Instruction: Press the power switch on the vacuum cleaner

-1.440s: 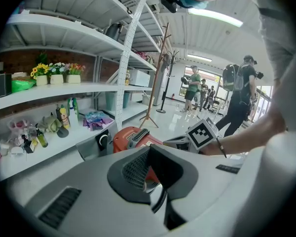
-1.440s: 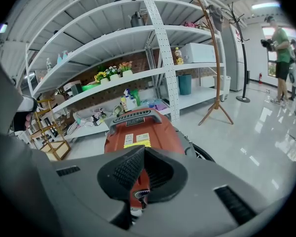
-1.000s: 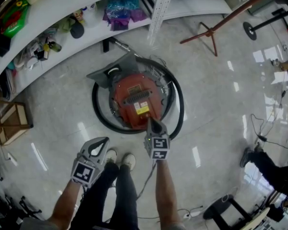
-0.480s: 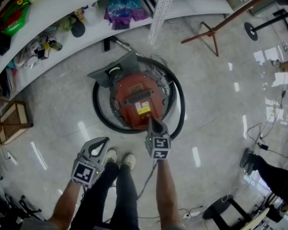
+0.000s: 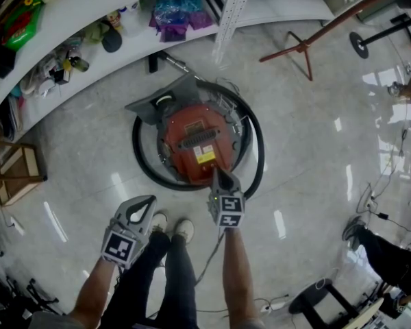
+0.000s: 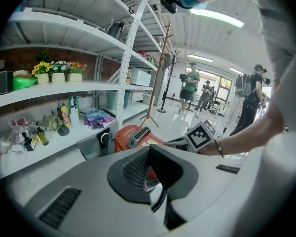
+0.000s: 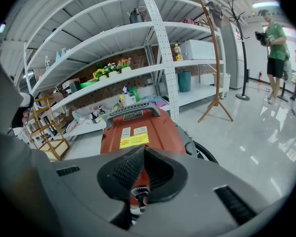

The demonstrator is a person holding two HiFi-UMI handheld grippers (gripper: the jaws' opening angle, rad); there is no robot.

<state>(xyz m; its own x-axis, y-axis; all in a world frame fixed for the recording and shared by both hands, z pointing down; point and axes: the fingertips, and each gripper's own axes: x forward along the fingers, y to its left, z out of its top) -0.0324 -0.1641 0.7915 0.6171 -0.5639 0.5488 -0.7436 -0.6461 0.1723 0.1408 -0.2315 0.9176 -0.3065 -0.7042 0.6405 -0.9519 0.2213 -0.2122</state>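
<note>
1. Vacuum cleaner (image 5: 195, 142): a red, drum-shaped canister standing on the pale glossy floor (image 5: 308, 149). White metal shelving (image 5: 82, 9) rises just beyond it.
2. Change: almost nothing has moved over the last second.
   - The grey right gripper (image 5: 218, 175) stays with its tip at the vacuum cleaner's near rim, jaws together and clamped on nothing.
   - The grey left gripper (image 5: 144, 203) stays off the near side of the vacuum cleaner, well apart from it. Its jaws are also together and empty.
3. Meaning: the held pose suggests the press is being made or sustained, not approached. No view shows whether the switch has tripped.
4. Appearance:
   - A black ribbed carry handle (image 5: 198, 138) crosses the top of the red shell.
   - A yellow label (image 5: 205, 157) sits on the near side of that handle.
   - A black hose (image 5: 140, 163) rings the body.
   - In the right gripper view, a small round black control (image 7: 140, 192) shows just under the closed jaw tips, low on the vacuum cleaner's near side. It is probably the power switch.
</note>
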